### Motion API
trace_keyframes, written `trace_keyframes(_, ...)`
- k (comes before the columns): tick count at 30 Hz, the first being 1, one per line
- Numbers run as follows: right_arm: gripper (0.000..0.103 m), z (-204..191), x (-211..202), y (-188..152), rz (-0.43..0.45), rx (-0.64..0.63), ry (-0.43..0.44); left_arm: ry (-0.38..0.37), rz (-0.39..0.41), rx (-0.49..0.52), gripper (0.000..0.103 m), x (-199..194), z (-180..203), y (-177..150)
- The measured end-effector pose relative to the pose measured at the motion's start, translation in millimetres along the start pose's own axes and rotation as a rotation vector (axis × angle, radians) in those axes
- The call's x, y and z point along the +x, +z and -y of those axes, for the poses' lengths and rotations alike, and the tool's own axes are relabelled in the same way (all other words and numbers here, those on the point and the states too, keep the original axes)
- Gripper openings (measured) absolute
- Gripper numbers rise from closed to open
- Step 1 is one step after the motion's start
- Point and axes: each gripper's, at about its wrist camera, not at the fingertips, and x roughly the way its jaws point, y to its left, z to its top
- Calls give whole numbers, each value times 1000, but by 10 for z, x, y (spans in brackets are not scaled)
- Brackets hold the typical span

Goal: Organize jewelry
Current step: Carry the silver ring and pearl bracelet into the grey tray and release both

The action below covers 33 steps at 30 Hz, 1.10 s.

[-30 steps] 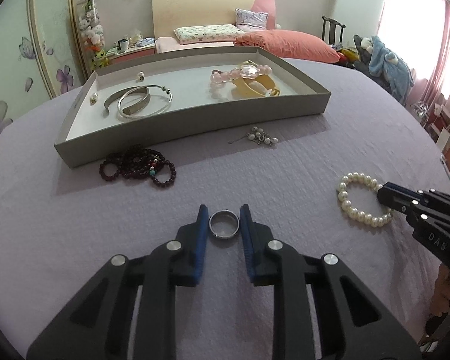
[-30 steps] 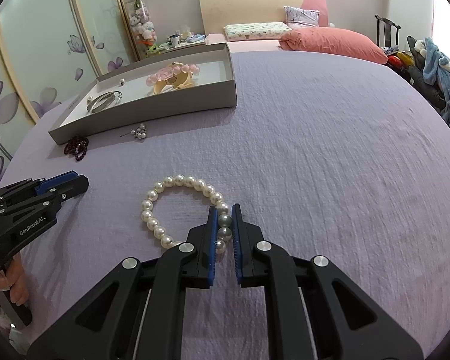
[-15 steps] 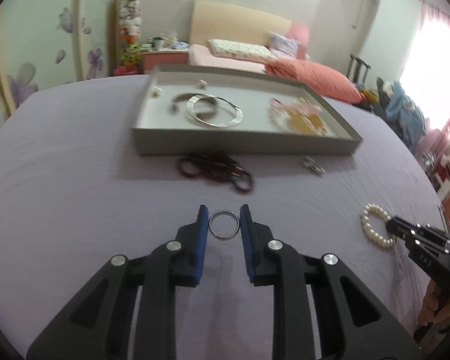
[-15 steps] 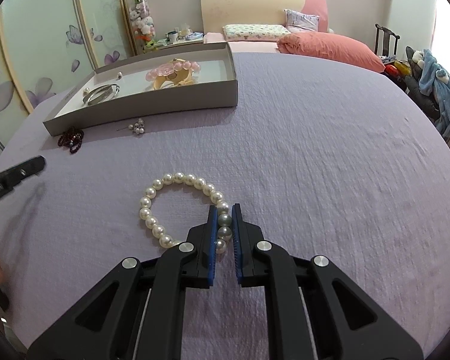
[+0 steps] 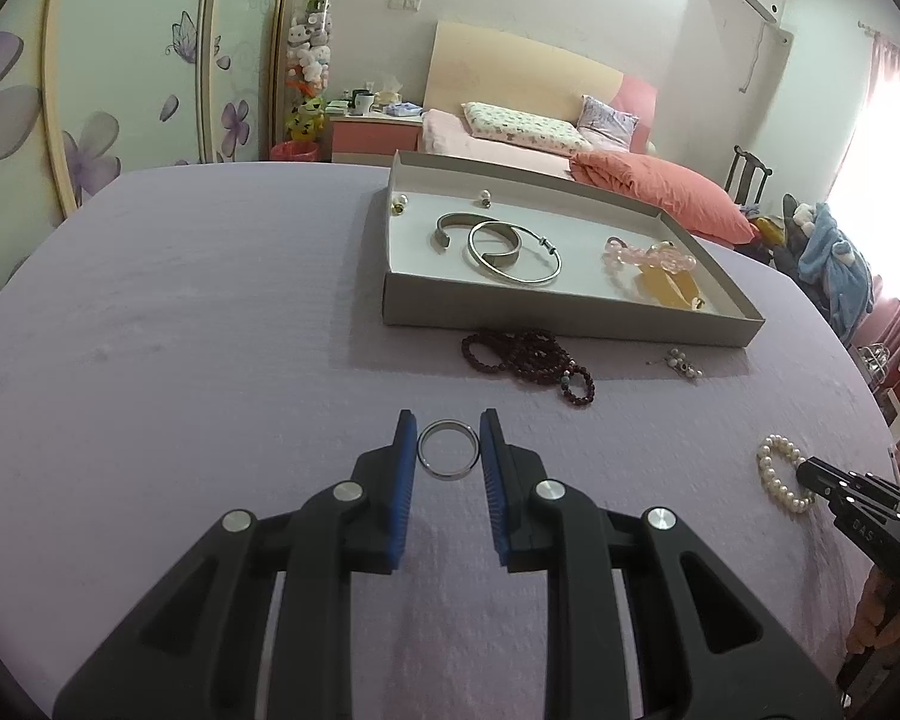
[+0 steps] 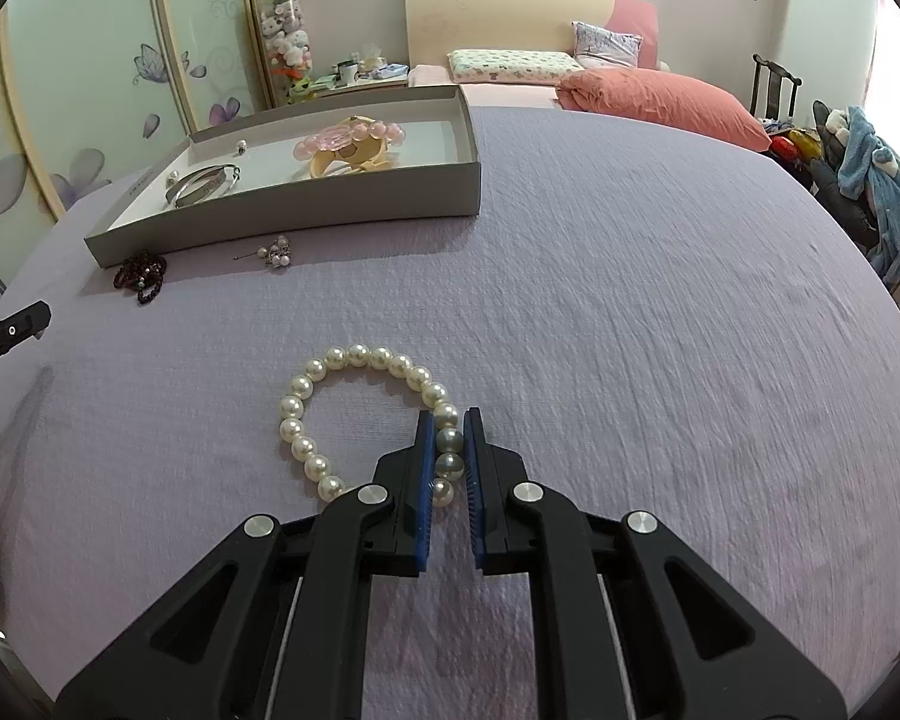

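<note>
Left wrist: left gripper (image 5: 448,453) pinches silver ring (image 5: 448,451) edge-on, lifted for carrying; tray (image 5: 546,306) far right. Right wrist: right gripper (image 6: 448,450) fingers clamp pearl bracelet (image 6: 366,414), lying on purple counter (image 6: 630,330).

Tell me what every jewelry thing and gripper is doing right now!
Left hand-held gripper: shut on silver ring.
Right hand-held gripper: shut on pearl bracelet.
Tray: open, holding bangles.
Dark bead bracelet: lying outside tray.
Pearl pin: lying outside tray.
</note>
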Motion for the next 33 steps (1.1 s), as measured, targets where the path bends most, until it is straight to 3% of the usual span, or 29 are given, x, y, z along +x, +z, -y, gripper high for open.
trace_keyframes(7,11,49,-16,15,15,29,47,-12,23,-4,22,-65,8,3)
trace_keyframes(23,10,-82,-578,323,363,8,150,-43,173,-9,22,-379,4,98)
trace_keyframes(33,10,-198,-690,474,440,-14,178,-34,222,14,22,-463,70,158)
